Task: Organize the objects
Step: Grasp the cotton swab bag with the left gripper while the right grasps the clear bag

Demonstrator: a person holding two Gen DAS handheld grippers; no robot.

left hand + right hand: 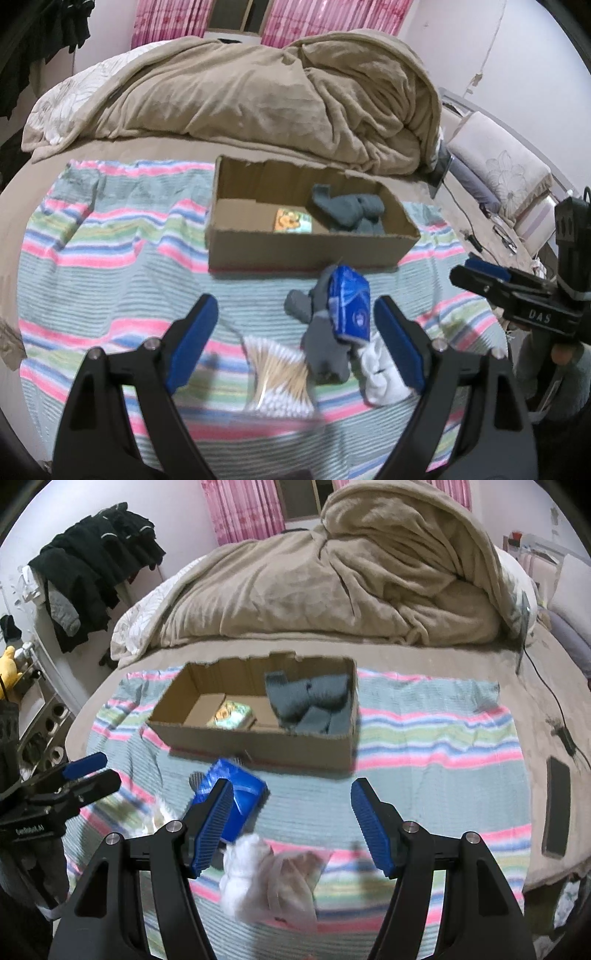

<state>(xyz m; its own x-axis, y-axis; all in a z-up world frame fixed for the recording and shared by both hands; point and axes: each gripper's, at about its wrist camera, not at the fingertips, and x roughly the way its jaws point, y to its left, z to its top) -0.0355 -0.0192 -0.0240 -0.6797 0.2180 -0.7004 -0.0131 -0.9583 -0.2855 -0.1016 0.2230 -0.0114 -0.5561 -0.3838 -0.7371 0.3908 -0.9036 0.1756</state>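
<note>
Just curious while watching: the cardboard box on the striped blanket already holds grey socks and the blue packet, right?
Not quite. The cardboard box holds the grey socks, but the blue packet lies outside it on the striped blanket, as the left wrist view shows.

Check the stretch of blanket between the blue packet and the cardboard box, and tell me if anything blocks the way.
Nothing visible does. The blue packet lies on a grey sock, just short of the cardboard box; only bare striped blanket separates them. The box's near wall must be cleared, and both grippers are open and empty.
</note>
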